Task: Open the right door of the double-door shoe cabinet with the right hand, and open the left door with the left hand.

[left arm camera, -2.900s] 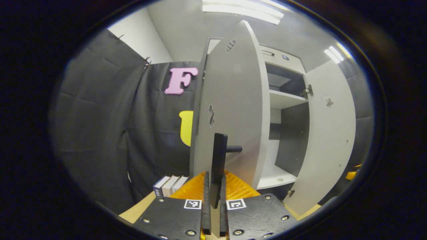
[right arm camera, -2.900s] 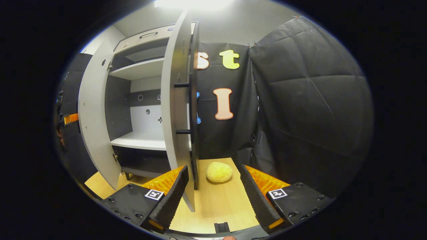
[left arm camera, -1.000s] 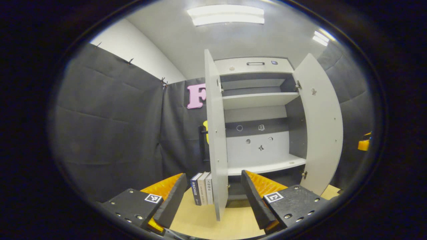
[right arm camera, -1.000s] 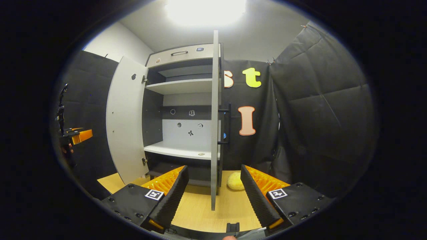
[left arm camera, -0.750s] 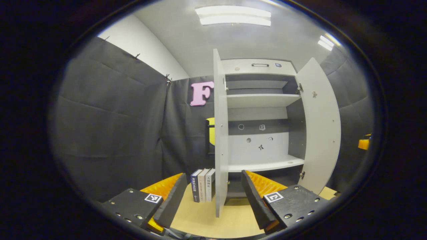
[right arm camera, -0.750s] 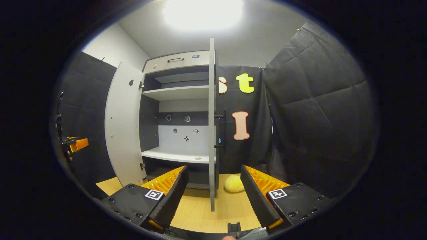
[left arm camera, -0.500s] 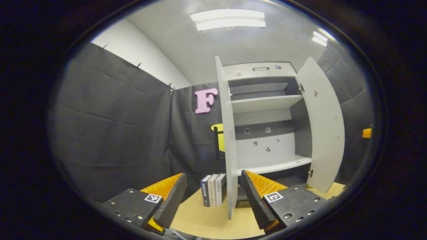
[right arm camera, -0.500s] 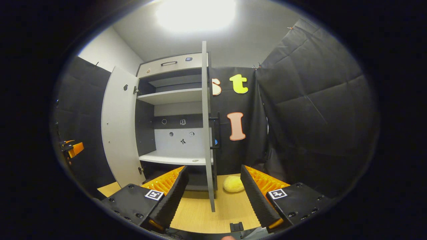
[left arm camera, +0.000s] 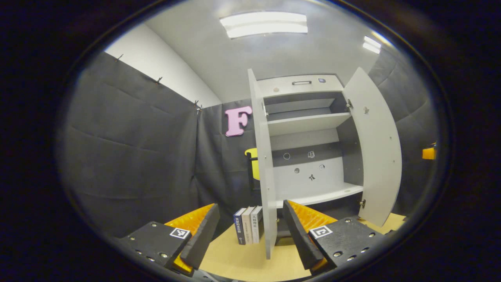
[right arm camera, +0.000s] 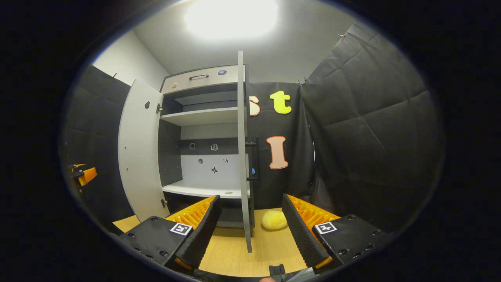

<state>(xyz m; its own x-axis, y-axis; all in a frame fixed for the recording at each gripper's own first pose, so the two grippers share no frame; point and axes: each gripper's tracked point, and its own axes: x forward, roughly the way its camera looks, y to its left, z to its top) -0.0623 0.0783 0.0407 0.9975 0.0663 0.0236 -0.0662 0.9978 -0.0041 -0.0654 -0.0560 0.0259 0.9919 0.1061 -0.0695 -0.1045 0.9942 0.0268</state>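
Through the left gripper view we see the shoe cabinet (left arm camera: 305, 129) standing upright at the far edge of the wooden table (left arm camera: 242, 262), both doors swung wide. Half a second ago the left door (left arm camera: 263, 164) stood a little further right; now it sits edge-on toward us, its long axis vertical, between the fingers of the left gripper (left arm camera: 250, 231), which are spread apart and grip nothing. Nearly three seconds back those fingers were closed on that door's black handle (left arm camera: 251, 172). The right door (left arm camera: 377, 149) angles outward at the cabinet's right side. Three books (left arm camera: 248, 231) stand upright on the table just left of the left door; their spine lettering is too small to read.

Across in the right gripper view, the right door (right arm camera: 242, 156) faces us edge-on, upright, between the parted fingers of the right gripper (right arm camera: 250, 231), which hold nothing, much as half a second ago. The left door (right arm camera: 141, 152) hangs open on the far side. A yellow sponge (right arm camera: 274, 220) lies on the table just right of the right door.
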